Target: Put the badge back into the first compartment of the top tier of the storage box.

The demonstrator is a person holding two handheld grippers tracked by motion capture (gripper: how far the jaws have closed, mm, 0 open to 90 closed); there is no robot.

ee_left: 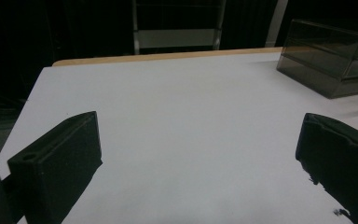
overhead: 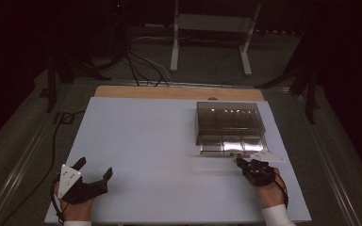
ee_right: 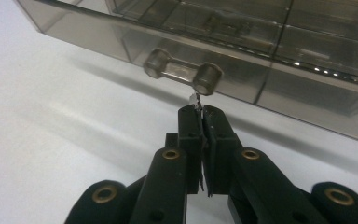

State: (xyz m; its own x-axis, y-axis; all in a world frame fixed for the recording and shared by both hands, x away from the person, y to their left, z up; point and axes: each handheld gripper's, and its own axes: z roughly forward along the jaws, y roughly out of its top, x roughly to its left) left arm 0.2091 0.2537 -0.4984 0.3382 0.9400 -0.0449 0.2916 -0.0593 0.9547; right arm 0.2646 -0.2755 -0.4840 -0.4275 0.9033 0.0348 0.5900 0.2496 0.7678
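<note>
A smoked clear plastic box with divided compartments stands on the white table top at the right. Its front carries a clear bar handle. My right gripper lies just in front of the box, its jaws pressed together right under the handle's right knob. A thin pale piece sticks out between the tips of the right gripper; I cannot tell what it is. My left gripper rests near the front left corner, open. In its own view the left gripper has only bare table between its fingers.
The box appears far right in the left gripper view. A wooden strip edges the table's far side. Behind it stand a white frame and floor cables. A cable trails off the left edge.
</note>
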